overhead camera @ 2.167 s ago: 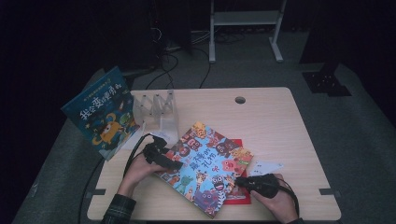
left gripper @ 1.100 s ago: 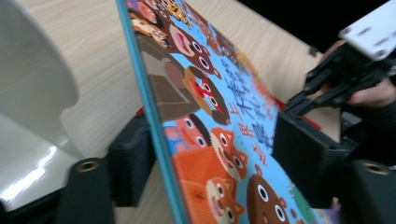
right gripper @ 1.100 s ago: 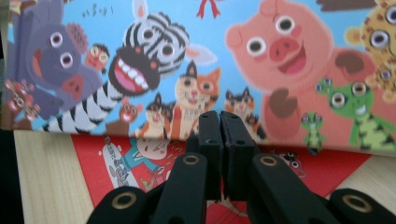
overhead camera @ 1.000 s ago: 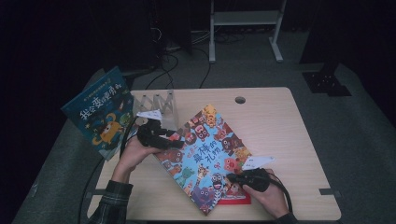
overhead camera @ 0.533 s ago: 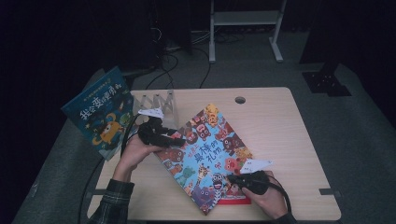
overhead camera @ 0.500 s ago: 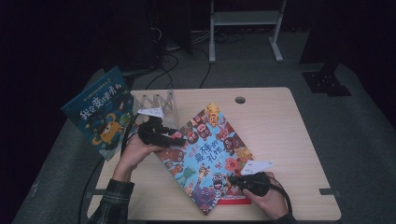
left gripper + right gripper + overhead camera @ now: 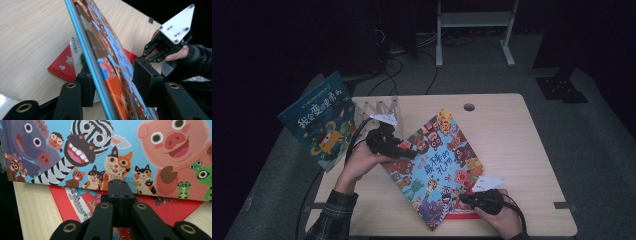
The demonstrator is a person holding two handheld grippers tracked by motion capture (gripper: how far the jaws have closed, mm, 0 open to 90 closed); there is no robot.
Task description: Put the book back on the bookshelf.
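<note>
Left gripper [image 7: 112, 82]: jaws straddle the upper-left edge of the animal picture book [image 7: 434, 165]. They've just been closing, with the book between them. One pad sits against the book's underside; the other stands just off the cover, so no clamp yet. Book edge is tilted up off the table [image 7: 512, 135].

Right gripper [image 7: 120, 187]: jaws fully together, nothing between them. Tips rest on the red book [image 7: 82, 202] at the picture book's lower edge, about 5 o'clock on the cover in the high view.

Picture book lies diagonally at table centre, over the red book. A blue book [image 7: 319, 122] hangs off the table at 9 o'clock.

Versus a second ago: book's left edge is slightly higher, left hand [image 7: 362, 162] up a bit. Right gripper unchanged.
</note>
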